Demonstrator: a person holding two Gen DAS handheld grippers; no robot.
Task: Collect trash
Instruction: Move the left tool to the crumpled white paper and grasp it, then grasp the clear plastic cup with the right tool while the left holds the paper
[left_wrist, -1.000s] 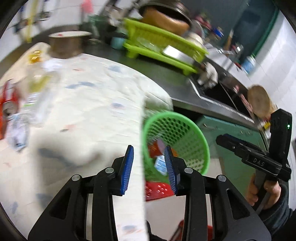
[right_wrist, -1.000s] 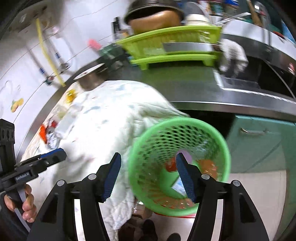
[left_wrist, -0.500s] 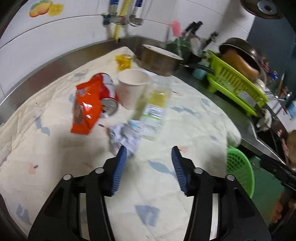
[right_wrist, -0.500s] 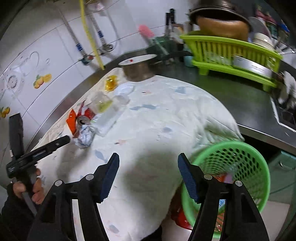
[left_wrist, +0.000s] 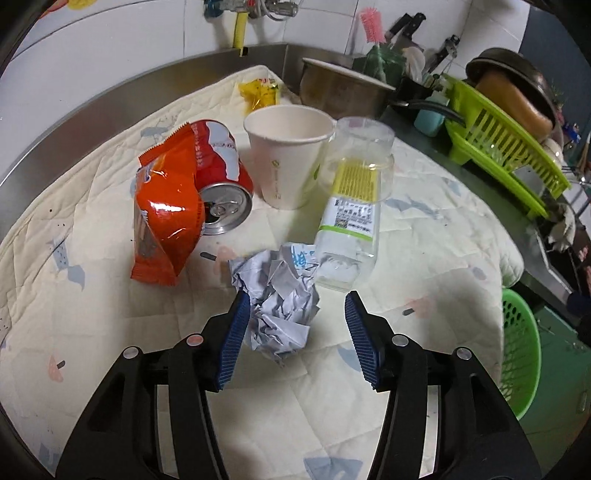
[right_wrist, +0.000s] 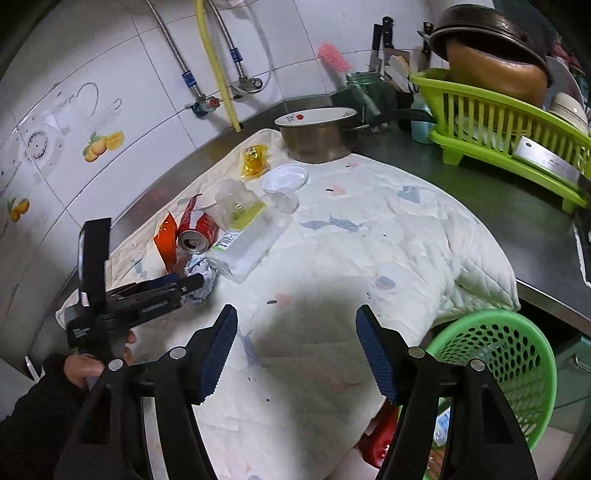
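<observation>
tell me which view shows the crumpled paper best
The left wrist view: the paper lies large and sharp between the open left tool's pads. In the right wrist view the paper is small and partly hidden behind the left tool.

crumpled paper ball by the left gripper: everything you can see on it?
The crumpled paper ball is white-grey paper, tightly wadded, with blue print showing on its upper folds. It lies on the quilted cloth between the open pads of the left gripper, nearer its left pad and perhaps brushing it; the jaws have just been opening. Its far edge meets the neck end of the clear plastic bottle lying beside it. In the right wrist view it sits at that gripper's tips.
</observation>
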